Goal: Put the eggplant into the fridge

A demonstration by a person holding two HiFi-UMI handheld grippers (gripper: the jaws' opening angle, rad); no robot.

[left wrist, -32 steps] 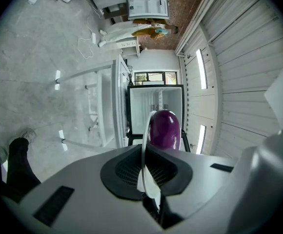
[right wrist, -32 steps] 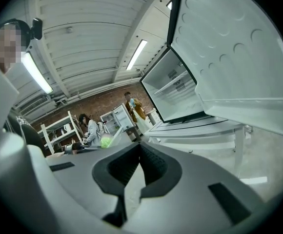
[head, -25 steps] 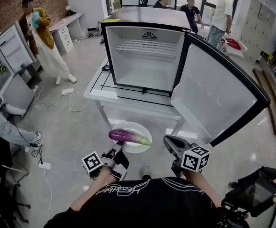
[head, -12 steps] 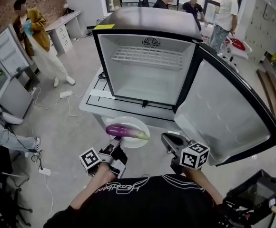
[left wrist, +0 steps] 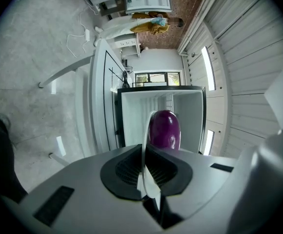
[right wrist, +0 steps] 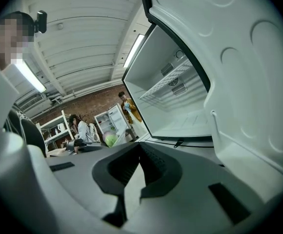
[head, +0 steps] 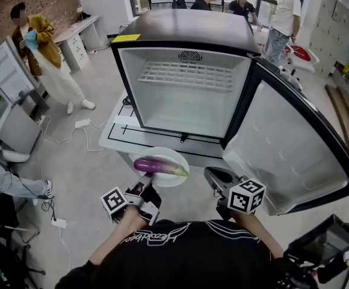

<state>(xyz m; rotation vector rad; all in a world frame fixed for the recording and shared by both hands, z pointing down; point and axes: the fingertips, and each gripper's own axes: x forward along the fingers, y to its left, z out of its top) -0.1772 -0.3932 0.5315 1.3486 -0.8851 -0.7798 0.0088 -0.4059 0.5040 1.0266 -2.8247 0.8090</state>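
One eggplant (head: 160, 166), one plate (head: 168, 152), one fridge (head: 186, 29) with one wire shelf (head: 189, 76), one tabletop (head: 117, 134). Two claws: left claw (head: 147, 182), right claw (head: 213, 176). Four standing: one person in yellow (head: 33, 41), three people at the back (head: 242, 5).

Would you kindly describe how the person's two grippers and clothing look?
Both the left gripper and the right gripper have light grey bodies with black ribbed jaw pads. Each carries a cube of black-and-white square markers. The person wears a black top with white script lettering.
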